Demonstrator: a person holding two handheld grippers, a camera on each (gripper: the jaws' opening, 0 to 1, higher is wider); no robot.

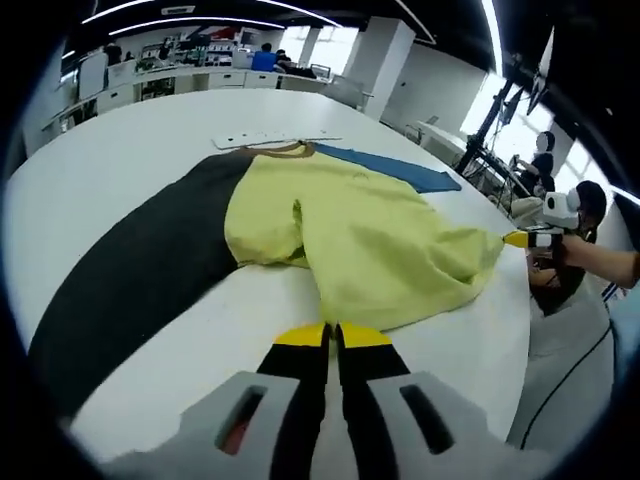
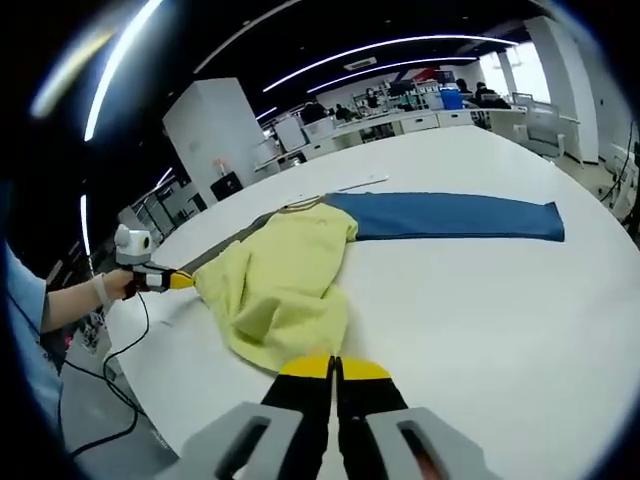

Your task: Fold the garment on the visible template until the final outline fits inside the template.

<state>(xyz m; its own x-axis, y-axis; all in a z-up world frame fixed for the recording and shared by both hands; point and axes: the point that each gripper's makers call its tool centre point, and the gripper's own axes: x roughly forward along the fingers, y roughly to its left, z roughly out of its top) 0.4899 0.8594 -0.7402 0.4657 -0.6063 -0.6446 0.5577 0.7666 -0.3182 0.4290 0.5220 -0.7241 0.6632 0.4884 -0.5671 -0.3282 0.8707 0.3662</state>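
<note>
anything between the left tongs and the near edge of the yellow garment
Nothing. In the left gripper view a bare strip of white table separates the shut left tongs from the yellow garment; the tips sit just short of its hem.

You are working in a large open-plan lab or workshop hall. A broad white bench (image 2: 500, 330) with a rounded edge lies in front of you. Long strip lights (image 2: 400, 45) run in curves across a dark ceiling. At the far side stand rows of white desks (image 1: 190, 80) loaded with equipment, and people (image 1: 265, 55) sit there at work. A thick white pillar (image 1: 385, 65) rises behind the bench in the left gripper view, with bright windows (image 1: 330, 45) beside it. Far off in the right gripper view stands a white boxy column (image 2: 210, 125), with low racks and carts (image 2: 160, 215) near its foot. Black cables (image 2: 120, 370) trail over the grey floor by the bench edge.
</note>
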